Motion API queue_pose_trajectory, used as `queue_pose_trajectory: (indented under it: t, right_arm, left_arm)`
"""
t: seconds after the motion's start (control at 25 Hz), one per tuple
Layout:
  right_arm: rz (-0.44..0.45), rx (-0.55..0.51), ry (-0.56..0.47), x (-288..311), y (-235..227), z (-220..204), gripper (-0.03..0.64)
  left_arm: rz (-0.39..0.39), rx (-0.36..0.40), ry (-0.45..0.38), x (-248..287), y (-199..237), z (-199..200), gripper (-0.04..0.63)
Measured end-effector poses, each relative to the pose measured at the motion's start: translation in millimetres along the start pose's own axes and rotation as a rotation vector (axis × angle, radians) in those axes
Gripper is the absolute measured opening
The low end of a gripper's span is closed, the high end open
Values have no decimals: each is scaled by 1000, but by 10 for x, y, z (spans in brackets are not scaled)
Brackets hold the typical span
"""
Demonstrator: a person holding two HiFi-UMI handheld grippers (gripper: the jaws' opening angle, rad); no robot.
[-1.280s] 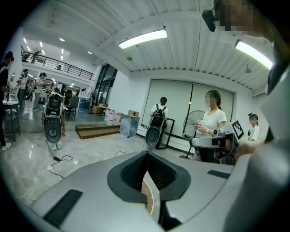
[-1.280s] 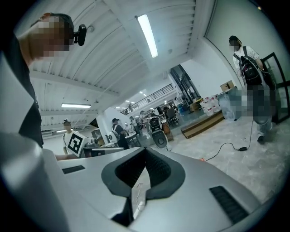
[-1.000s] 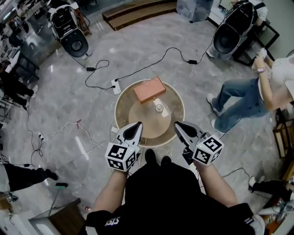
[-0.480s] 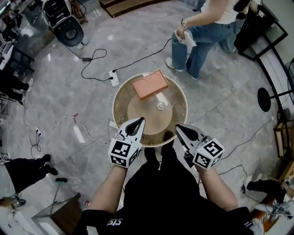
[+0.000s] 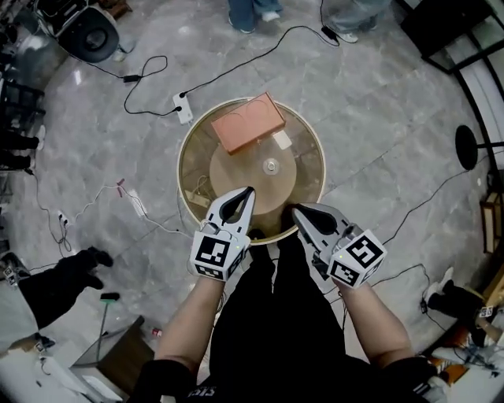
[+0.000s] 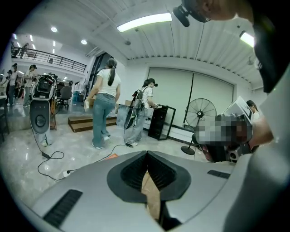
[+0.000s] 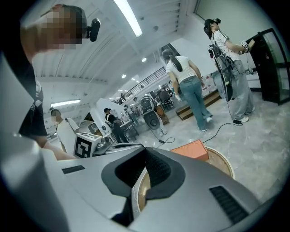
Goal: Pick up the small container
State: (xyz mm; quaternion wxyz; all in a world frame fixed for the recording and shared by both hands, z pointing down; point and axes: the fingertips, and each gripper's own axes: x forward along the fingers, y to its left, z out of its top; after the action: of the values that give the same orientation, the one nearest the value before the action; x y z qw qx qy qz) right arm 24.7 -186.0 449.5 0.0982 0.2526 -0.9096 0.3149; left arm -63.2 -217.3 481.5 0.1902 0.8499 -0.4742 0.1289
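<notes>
Small container (image 5: 271, 165) is sat right at the centre of the round table (image 5: 318, 169), on the inner disc. It's untouched & well apart from both claws. Beyond it, toward the far edge, an orange box (image 5: 248, 122) is laid flat. A white card (image 5: 282, 139) is placed by the box's right corner, btw box and container. Smth thin is seen near the table's left edge but can't be made out.

Left gripper (image 5: 250, 191) is held over the near edge of the table in the head view, tip aimed toward the centre. In the left gripper view its jaws are pressed together w/ nothing pinched btw them. Right gripper (image 5: 297, 211) is held at the near edge too, a bit further back, about over the rim. Its jaws are also pressed tight w/ nothing caught, and the box and table rim are seen past the tip in the right gripper view.

Around the table a grey marble floor (image 5: 378, 86) is seen, w/ a power strip (image 5: 182, 108) lying just off the far-left side and a person's legs (image 5: 248, 9) at the top.
</notes>
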Motion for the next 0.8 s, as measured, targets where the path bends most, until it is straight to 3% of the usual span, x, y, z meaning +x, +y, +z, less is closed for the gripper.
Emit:
queue_pose_trajectory:
  t: [0.12,0.32,0.52,0.64,0.8]
  right_arm:
    - [-4,31,9,129,-215,-190,14]
    - [-3,61,30,299,-510,-563,14]
    - [-25,82,59,515,-858,-952,14]
    - [-39,92,72,601,-1060,-1106,14]
    - [-50,108,86,672,-1278,-1292,14]
  left_arm:
    - [13,-10,32,245,92,-291,11]
    - [33,48,89,608,167,-836,11]
    - [22,2,77,965,335,-1378,17]
    - [-7,-36,83,1152,377,-1666,182]
    - [-35,-34,94,1418,430,-1984,285]
